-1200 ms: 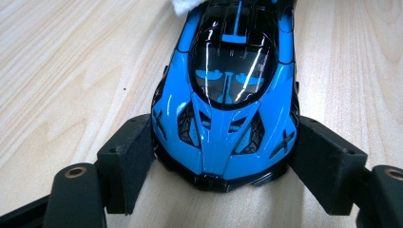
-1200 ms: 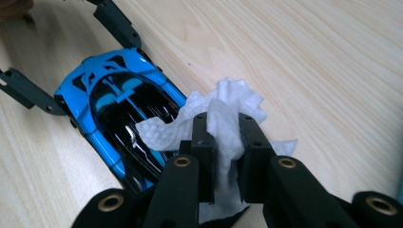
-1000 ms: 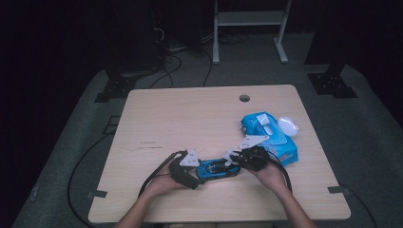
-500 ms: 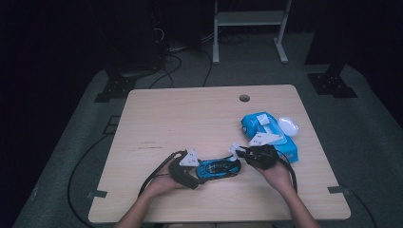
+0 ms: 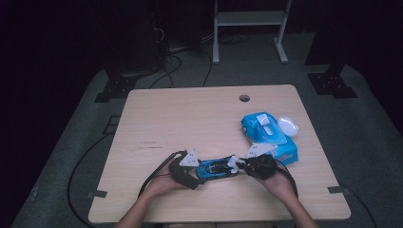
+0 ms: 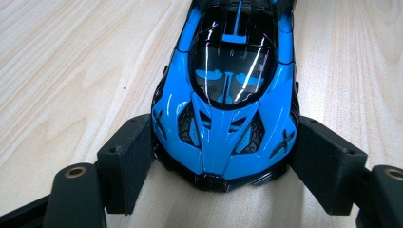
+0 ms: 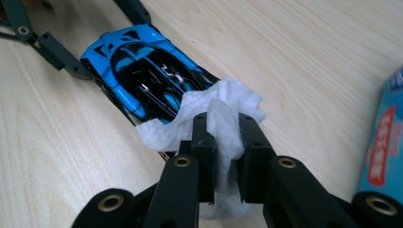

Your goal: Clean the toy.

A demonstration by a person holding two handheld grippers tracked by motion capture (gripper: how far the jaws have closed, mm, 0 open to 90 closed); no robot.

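Observation:
A glossy blue and black toy car (image 5: pixel 216 167) lies on the wooden table (image 5: pixel 190 118) near its front edge. My left gripper (image 5: pixel 198 171) is shut on the car's nose (image 6: pixel 223 142), with a pad (image 6: pixel 130 159) pressed on each side. My right gripper (image 5: pixel 239 166) comes in from the right, shut on a crumpled white wipe (image 7: pixel 228 102). The wipe rests against the car's rear end (image 7: pixel 138 66). In the right gripper view the right gripper (image 7: pixel 223 123) pinches the wipe, and the left gripper's arms show beyond the car.
A blue pack of wipes (image 5: pixel 268 135) lies just behind and to the right of my right hand, its edge also seen in the right gripper view (image 7: pixel 385 142). A small white object (image 5: pixel 288 126) sits beside it. A round hole (image 5: pixel 244 98) marks the table's far side.
The right gripper with the wipe has shifted slightly at the car's rear end. The left gripper and the car have stayed in place.

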